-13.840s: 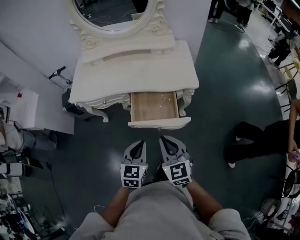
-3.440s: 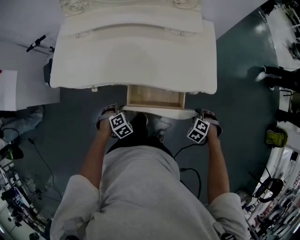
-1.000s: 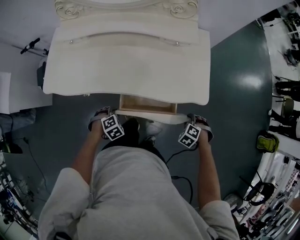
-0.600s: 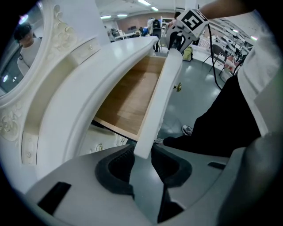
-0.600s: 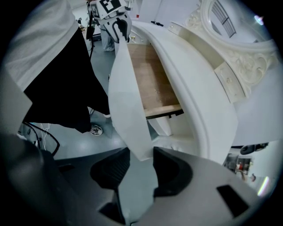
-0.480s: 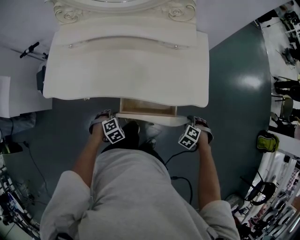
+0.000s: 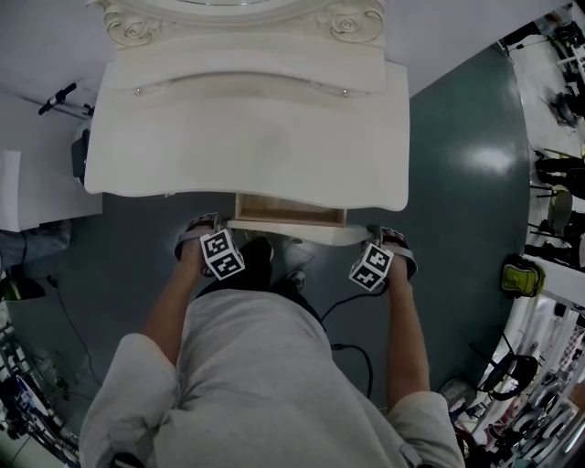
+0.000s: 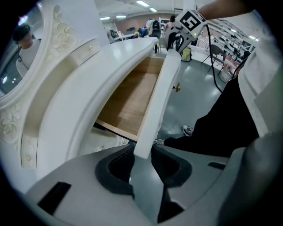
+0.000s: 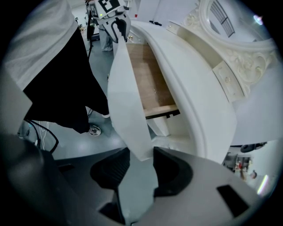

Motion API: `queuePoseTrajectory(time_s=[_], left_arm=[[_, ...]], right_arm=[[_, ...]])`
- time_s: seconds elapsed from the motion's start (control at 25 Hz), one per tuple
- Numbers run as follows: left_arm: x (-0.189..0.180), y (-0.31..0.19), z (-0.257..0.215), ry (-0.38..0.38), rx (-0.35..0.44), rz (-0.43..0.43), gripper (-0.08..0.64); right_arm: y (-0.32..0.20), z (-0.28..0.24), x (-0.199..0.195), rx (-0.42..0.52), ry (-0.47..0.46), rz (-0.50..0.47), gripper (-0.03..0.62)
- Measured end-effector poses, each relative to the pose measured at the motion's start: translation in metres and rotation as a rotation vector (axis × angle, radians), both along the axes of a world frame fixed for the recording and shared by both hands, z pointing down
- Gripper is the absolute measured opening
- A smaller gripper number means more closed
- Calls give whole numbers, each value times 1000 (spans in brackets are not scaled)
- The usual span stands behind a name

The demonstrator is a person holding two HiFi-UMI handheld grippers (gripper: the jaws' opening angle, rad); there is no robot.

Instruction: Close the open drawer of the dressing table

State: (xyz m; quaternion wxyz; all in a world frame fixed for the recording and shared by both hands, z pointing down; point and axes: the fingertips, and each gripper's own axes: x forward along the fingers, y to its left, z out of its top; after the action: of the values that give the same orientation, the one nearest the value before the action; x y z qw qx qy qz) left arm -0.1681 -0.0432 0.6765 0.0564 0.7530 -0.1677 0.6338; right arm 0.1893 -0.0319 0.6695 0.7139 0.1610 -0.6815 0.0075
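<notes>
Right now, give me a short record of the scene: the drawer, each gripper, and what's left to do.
drawer: partly open, a strip of wooden floor showing past the dressing table top
left gripper: jaws closed on the left end of the drawer front
right gripper: jaws closed on its right end
remaining: push the drawer fully in

The tabletop (image 7: 247, 137) hides most of the drawer (image 7: 288, 209). The head view's top edge cuts off the mirror (image 7: 352, 20). Far people (image 8: 152, 24) in the left gripper view are too small to tell.
</notes>
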Motion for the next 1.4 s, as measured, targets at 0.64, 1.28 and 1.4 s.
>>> queuePoseTrajectory(time_s=[0.64, 1.28, 1.4], left_arm=[[-2, -14, 5, 3, 6, 4, 117], [1, -29, 1, 16, 59, -15, 121], [1, -30, 1, 17, 74, -30, 124]], right_arm=[[-16, 3, 1, 20, 7, 12, 169], [-28, 5, 5, 69, 37, 58, 169], [-29, 2, 4, 103, 32, 115, 172]])
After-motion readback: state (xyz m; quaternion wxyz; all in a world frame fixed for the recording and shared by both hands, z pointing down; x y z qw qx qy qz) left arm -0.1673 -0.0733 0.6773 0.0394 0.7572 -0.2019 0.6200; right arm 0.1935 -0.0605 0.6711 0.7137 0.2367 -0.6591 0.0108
